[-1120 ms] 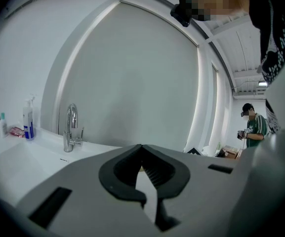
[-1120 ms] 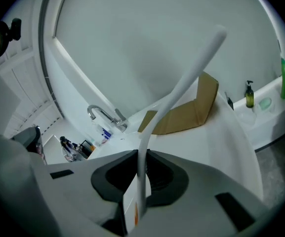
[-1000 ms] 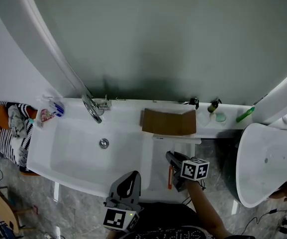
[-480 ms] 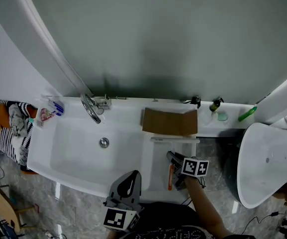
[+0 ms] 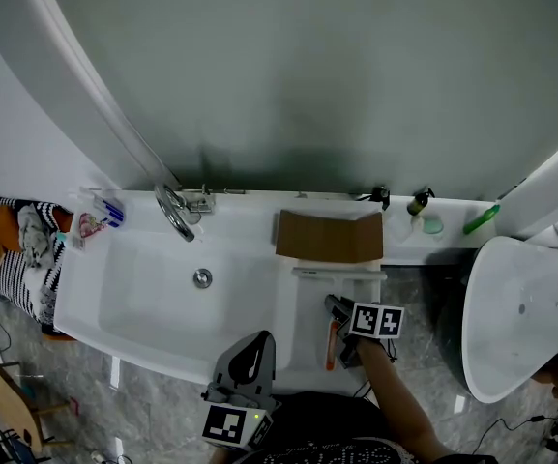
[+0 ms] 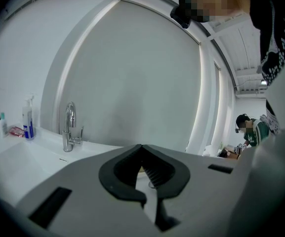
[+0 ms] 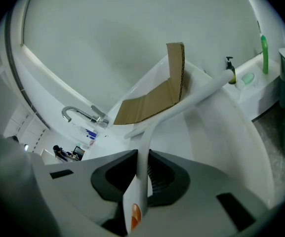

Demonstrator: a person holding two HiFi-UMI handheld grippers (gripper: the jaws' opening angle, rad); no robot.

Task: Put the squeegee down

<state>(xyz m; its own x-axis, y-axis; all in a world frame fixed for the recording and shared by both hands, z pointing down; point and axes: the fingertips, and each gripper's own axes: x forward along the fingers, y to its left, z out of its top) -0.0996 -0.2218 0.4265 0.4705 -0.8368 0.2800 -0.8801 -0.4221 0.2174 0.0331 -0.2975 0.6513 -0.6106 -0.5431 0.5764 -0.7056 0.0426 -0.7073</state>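
Squeegee (image 7: 191, 98): likely light, stiff plastic, slick. Right hand-held gripper (image 7: 142, 157) clamped on thin handle, best hold. Left hand-held gripper (image 6: 142, 147): jaws together, empty.

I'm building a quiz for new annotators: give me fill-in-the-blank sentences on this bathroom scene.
1. The right hand-held gripper is shut on the ___.
2. The left hand-held gripper holds ___.
3. In the head view, the cardboard lies right of the chrome ___.
Missing words: squeegee; nothing; faucet.
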